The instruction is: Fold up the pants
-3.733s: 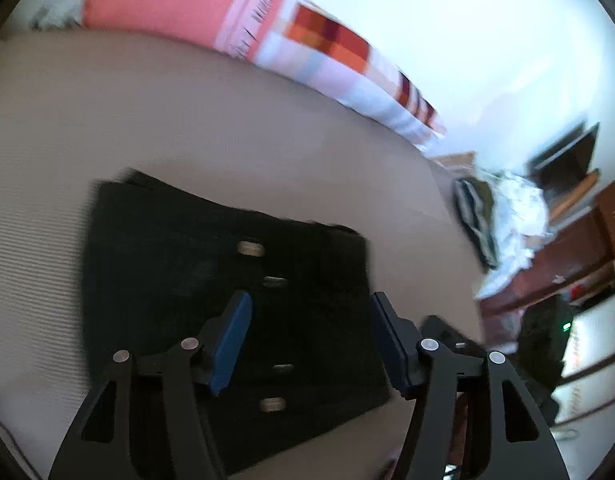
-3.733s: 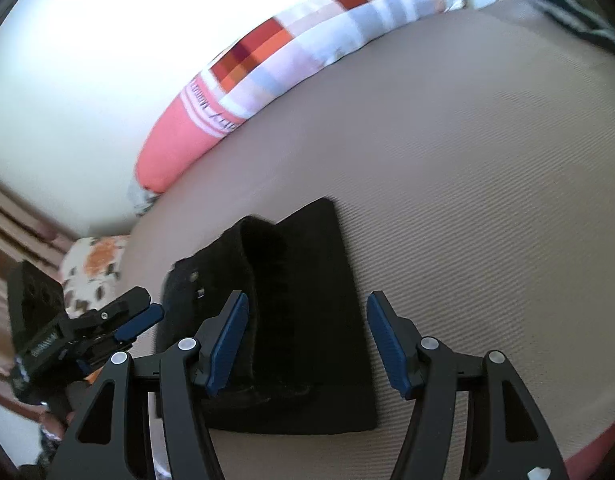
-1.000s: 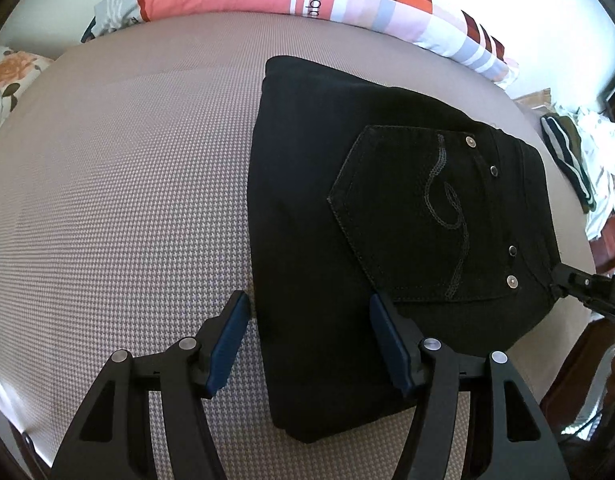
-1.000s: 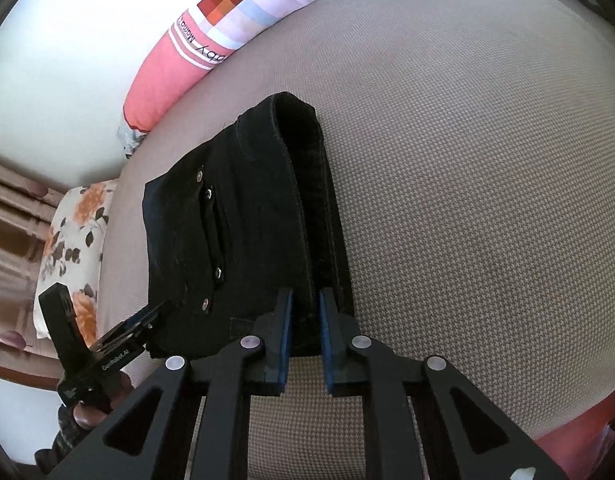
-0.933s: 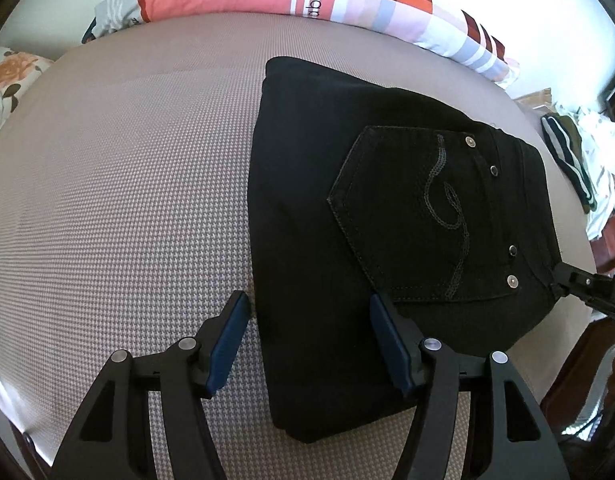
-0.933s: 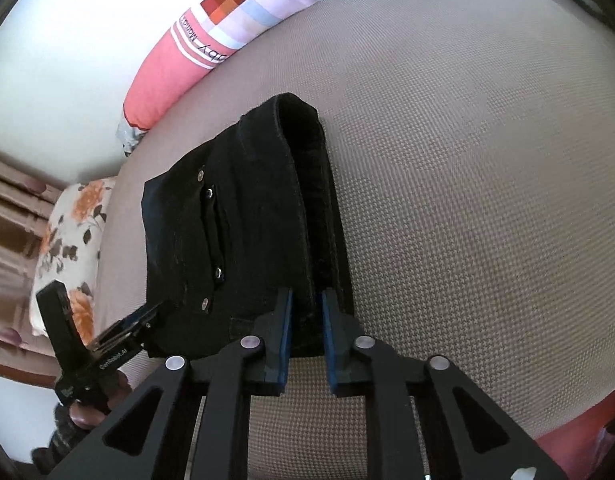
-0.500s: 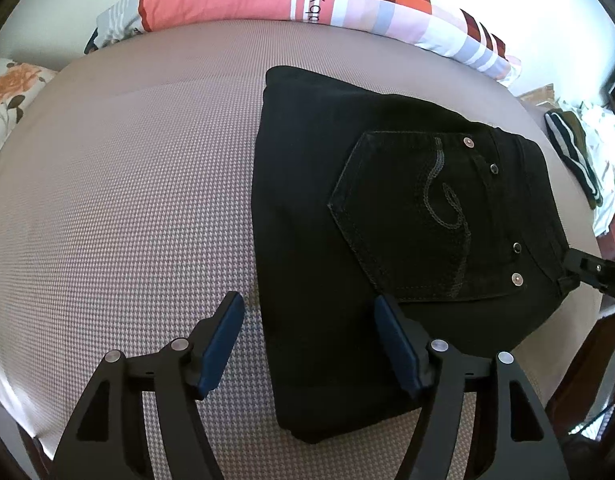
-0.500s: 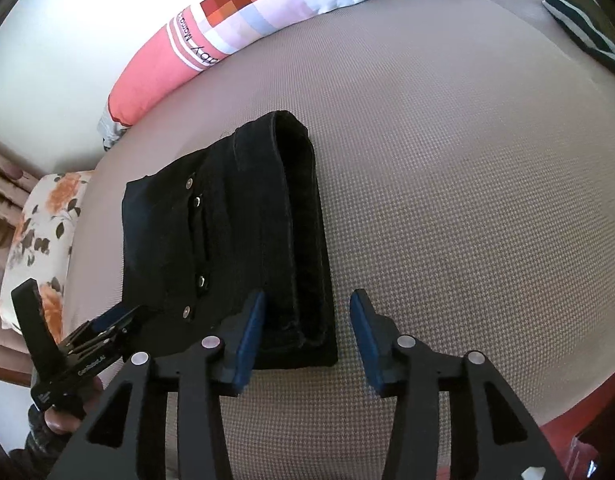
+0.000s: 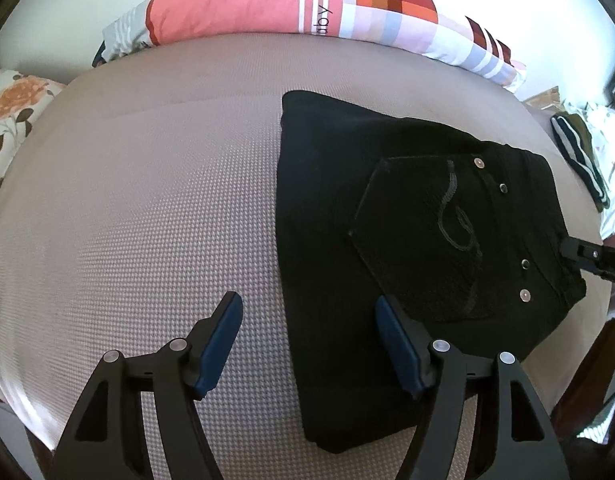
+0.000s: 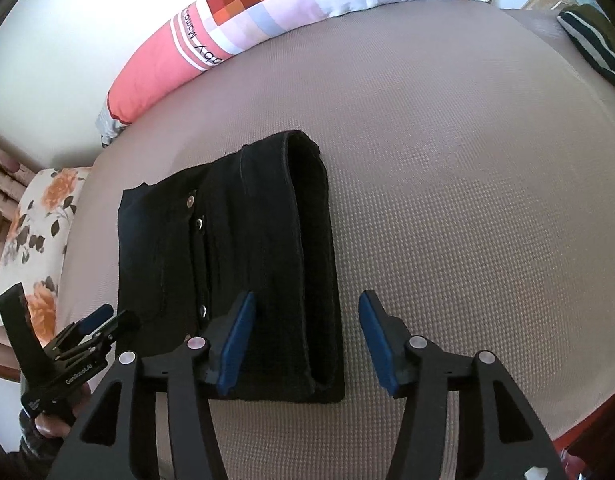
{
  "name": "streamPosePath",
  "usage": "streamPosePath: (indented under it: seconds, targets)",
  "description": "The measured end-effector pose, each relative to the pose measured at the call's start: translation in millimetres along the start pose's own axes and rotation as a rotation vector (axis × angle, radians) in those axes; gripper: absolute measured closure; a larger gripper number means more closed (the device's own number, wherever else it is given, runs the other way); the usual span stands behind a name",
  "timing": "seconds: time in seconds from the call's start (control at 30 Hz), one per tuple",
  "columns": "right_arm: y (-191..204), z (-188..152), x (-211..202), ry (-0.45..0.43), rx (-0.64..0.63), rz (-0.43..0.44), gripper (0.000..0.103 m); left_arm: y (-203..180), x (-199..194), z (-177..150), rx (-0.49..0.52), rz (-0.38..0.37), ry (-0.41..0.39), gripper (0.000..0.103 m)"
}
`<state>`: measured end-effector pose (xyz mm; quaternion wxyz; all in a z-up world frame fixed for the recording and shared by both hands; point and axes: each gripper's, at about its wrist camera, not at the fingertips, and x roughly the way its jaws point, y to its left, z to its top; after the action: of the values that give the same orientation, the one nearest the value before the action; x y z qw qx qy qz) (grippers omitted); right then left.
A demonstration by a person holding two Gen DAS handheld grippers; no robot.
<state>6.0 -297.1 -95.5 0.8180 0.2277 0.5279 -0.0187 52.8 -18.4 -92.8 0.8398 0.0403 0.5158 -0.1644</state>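
Note:
The black pants (image 9: 407, 248) lie folded into a thick rectangle on the beige mattress (image 9: 147, 220), back pocket with rivets on top. In the right wrist view the folded pants (image 10: 235, 264) show their stacked fold along the right side. My left gripper (image 9: 307, 312) is open and empty above the mattress, over the pants' near left edge. My right gripper (image 10: 303, 312) is open and empty, raised over the near end of the fold. The left gripper (image 10: 95, 328) also shows at the lower left of the right wrist view, the right gripper (image 9: 587, 254) at the right edge of the left wrist view.
A long pink and checked bolster pillow (image 9: 307, 8) lies along the far edge by the wall. A floral pillow (image 10: 39, 240) sits at the mattress's left end. Striped and white clothes (image 9: 583, 152) are piled past the right end. The near mattress edge (image 10: 567, 408) drops off.
My right gripper was shut on the pants' fold a second ago; it has opened, let go and drawn back upward. My left gripper stayed open and pulled back slightly.

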Motion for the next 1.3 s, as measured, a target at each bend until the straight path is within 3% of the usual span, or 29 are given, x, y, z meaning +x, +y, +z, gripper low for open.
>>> streamPosePath:
  seconds: [0.43, 0.63, 0.8, 1.3]
  targets:
    - [-8, 15, 17, 0.024, -0.025, -0.019, 0.047, 7, 1, 10, -0.006, 0.02, 0.006, 0.032]
    - [-18, 18, 22, 0.053, -0.006, 0.033, 0.047, 15, 4, 16, -0.035, -0.01, 0.027, 0.032]
    - [-26, 21, 27, 0.084, 0.0, 0.103, 0.047, 29, 9, 20, -0.096, -0.091, 0.062, 0.032]
    - [-58, 28, 53, 0.194, 0.058, 0.463, 0.054, 53, 28, 30, -0.208, -0.399, 0.15, 0.032]
